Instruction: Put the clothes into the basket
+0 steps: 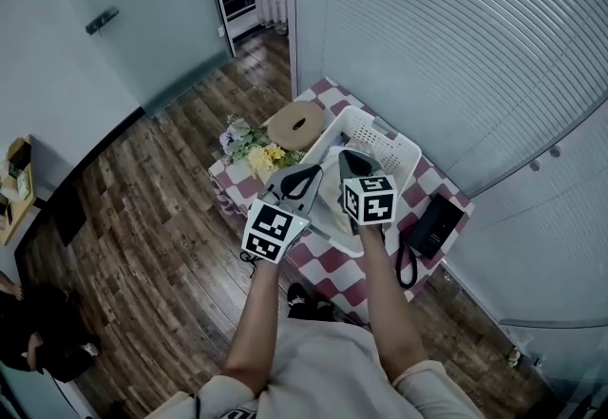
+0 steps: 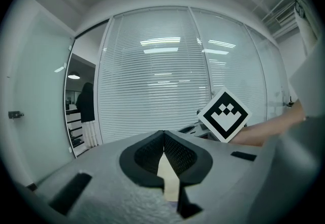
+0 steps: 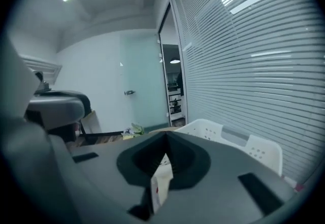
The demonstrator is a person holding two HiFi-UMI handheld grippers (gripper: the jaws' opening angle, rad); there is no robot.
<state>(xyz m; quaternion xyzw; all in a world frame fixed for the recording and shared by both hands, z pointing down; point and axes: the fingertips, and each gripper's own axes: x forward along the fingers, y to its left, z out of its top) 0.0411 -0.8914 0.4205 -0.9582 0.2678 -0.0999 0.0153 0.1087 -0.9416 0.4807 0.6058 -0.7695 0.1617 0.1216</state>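
Note:
A white perforated basket [image 1: 385, 137] stands on a small table with a red-and-white checked cloth [image 1: 328, 260]. Both grippers hover over it, side by side and apart. My left gripper [image 1: 302, 178] is above the basket's near left edge, its jaws [image 2: 163, 134] shut with nothing between them. To its right, my right gripper [image 1: 353, 161] hangs over the basket's middle, also shut and empty [image 3: 165, 135]. The basket's rim [image 3: 238, 144] shows beyond its jaws. The grippers hide much of the basket's inside, and I cannot make out any clothes.
A round tan disc [image 1: 295, 123] and a bunch of flowers [image 1: 252, 153] lie on the table left of the basket. A black case with a strap [image 1: 432, 227] lies to the right. A blinds-covered glass wall [image 1: 456, 37] stands close behind, with wooden floor [image 1: 161, 218] to the left.

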